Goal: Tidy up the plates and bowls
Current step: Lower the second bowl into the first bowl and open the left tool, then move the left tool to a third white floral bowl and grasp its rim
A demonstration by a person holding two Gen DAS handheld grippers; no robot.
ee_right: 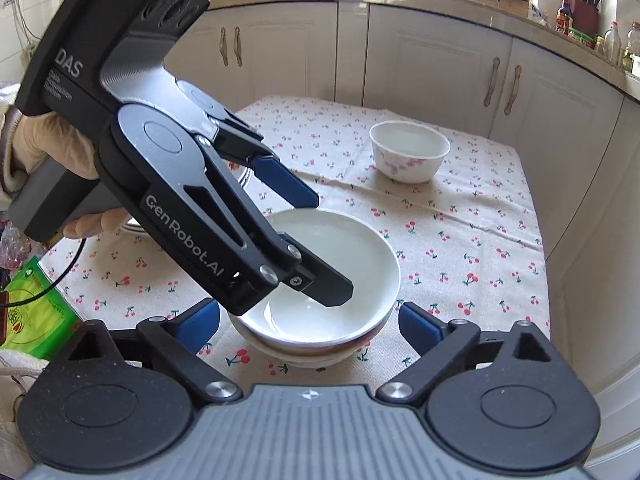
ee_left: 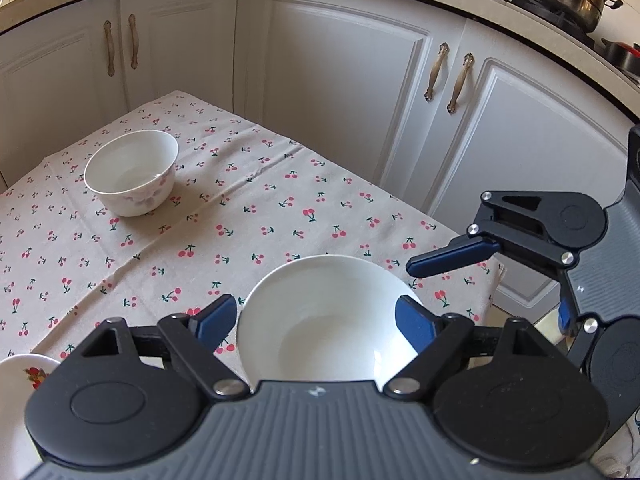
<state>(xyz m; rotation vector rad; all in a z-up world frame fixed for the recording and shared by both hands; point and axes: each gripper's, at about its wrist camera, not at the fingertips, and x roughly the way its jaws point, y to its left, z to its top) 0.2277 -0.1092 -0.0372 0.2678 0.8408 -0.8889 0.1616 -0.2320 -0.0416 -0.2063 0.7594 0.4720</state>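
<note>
A plain white bowl (ee_left: 324, 320) tops a short stack of bowls (ee_right: 304, 354) near the table's front edge. My left gripper (ee_left: 316, 320) hovers over it, open. Seen from the right wrist, this left gripper (ee_right: 332, 246) has one finger above the bowl's hollow and the other above its far rim, pressing on nothing. My right gripper (ee_right: 310, 324) stands wide open on the near side of the stack, its fingertips either side of it and apart from it. In the left wrist view the right gripper (ee_left: 486, 292) sits at the right. A flower-patterned bowl (ee_left: 132, 172) (ee_right: 408, 152) stands alone further back.
A cherry-print cloth (ee_left: 280, 208) covers the table. A fruit-patterned plate (ee_left: 20, 380) lies at the near left, and plate rims (ee_right: 244, 176) show behind the left gripper. White cabinets (ee_left: 340, 80) stand close behind. A green bag (ee_right: 36, 304) lies off the table's left. A gloved hand (ee_right: 52, 152) holds the left gripper.
</note>
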